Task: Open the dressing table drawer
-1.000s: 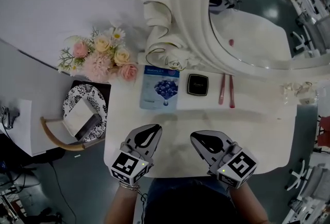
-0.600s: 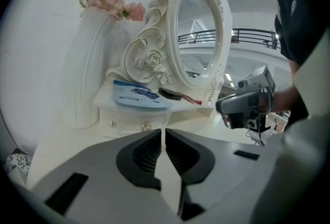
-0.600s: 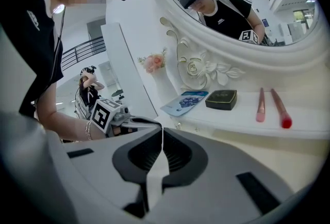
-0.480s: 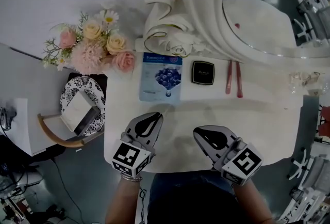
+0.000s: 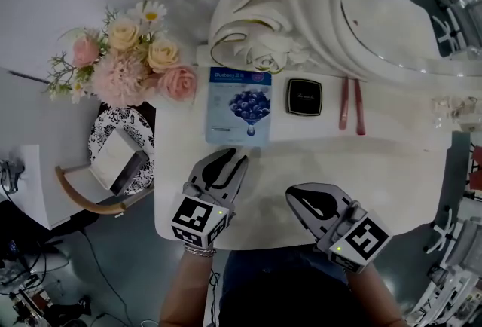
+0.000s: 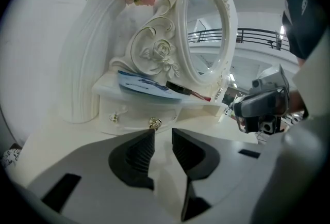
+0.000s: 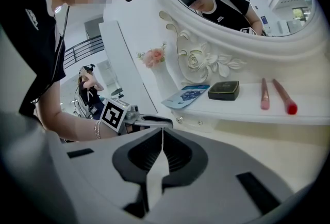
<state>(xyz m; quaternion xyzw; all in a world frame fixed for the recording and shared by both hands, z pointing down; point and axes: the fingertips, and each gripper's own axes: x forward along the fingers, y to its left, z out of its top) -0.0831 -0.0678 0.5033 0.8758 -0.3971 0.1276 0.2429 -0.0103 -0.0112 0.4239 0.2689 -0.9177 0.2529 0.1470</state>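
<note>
Clearly nothing is open yet: the drawer (image 6: 135,114) sits shut below the mirror (image 6: 206,37), the left gripper (image 6: 162,134) faces its knob (image 6: 153,123) with empty jaws opening, and the right gripper (image 7: 162,135) waits farther from the mirror, pressed together on nothing.

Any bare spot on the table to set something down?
Bare: tabletop right of the right gripper, in front of the tubes; also the strip between the grippers. Crowded: shelf with mask packet, compact, tubes. Left gripper, jaws opening and empty, sits in front of the packet.
</note>
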